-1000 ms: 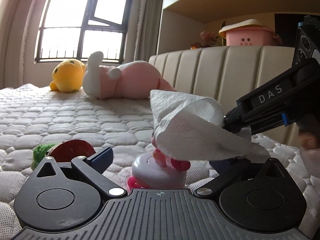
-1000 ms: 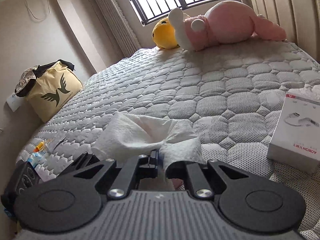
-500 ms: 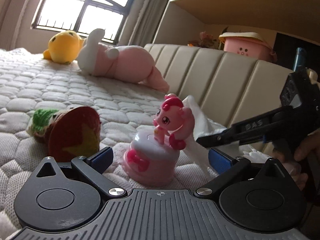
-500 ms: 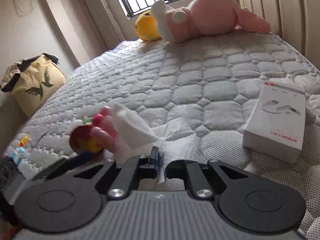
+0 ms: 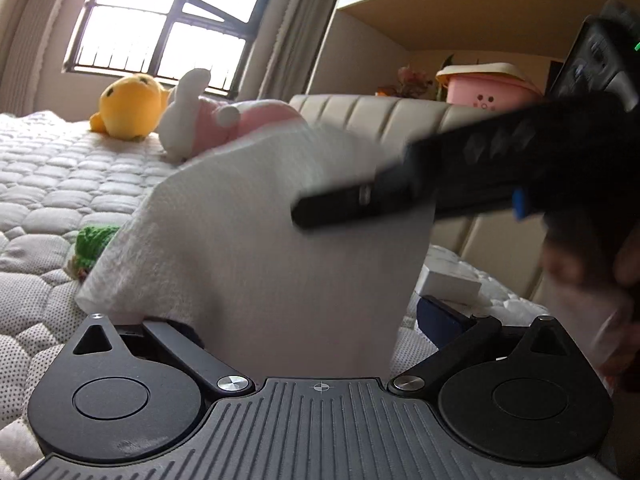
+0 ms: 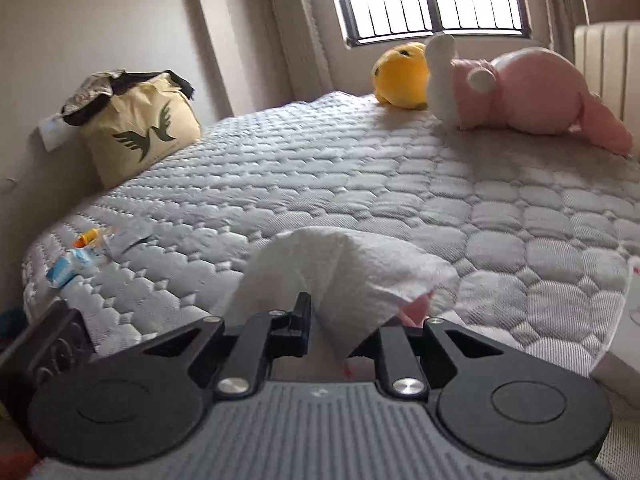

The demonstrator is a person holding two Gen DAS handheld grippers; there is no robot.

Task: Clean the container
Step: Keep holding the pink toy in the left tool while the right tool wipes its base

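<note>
A white paper tissue (image 5: 260,240) fills the middle of the left wrist view and hides the pink toy container. My right gripper (image 5: 304,216) reaches in from the right, blurred, and is shut on the tissue. My left gripper (image 5: 308,324) stands open low on the bed; its blue right pad (image 5: 444,316) shows, and the left finger is mostly behind the tissue. In the right wrist view the tissue (image 6: 344,260) drapes forward from my right gripper (image 6: 320,320), with a bit of the pink container (image 6: 416,308) showing under its edge.
A green knitted toy (image 5: 94,242) lies left of the tissue. A white box (image 5: 448,284) sits on the bed by the padded headboard (image 5: 380,116). Yellow (image 6: 400,76) and pink plush toys (image 6: 532,92) lie under the window. A beige bag (image 6: 140,136) stands beside the bed.
Half a second ago the tissue hung beside the uncovered pony container. The right gripper has swung it up and leftward over the container, which is now hidden. The left gripper stays open.
</note>
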